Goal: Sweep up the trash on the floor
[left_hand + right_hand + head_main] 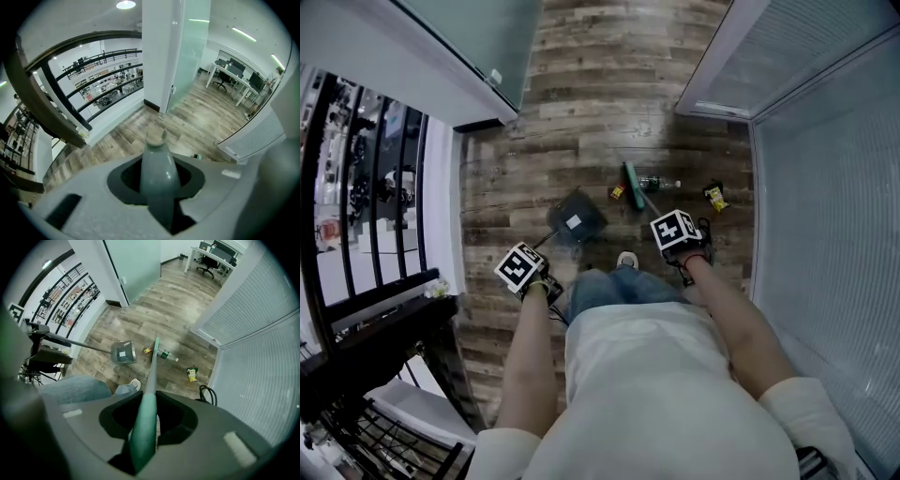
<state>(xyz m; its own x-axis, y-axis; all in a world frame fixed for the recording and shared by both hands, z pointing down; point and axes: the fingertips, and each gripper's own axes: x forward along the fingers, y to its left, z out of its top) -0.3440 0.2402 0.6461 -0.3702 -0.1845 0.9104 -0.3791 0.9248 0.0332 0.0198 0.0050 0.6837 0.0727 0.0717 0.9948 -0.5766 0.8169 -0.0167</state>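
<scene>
Two tools, the left tool (159, 185) and the right tool (143, 427), one broom (634, 186), one dustpan (577, 217), one bottle (657, 184), two wrappers (618, 191) (715, 196)

The floor (581, 103) is looked down on steeply from head height. From just behind the right claw (145, 420), that floor is seen along the broom handle (153, 362). The dustpan (577, 217) ahead of it is shared with the head view. The left claw (159, 183) view is aimed nearly level.

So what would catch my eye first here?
The green broom clamped in the right gripper, its head beside a plastic bottle on the wood floor. Left of it is a grey dustpan, its long handle held by the left gripper; a yellow wrapper lies further right.
</scene>
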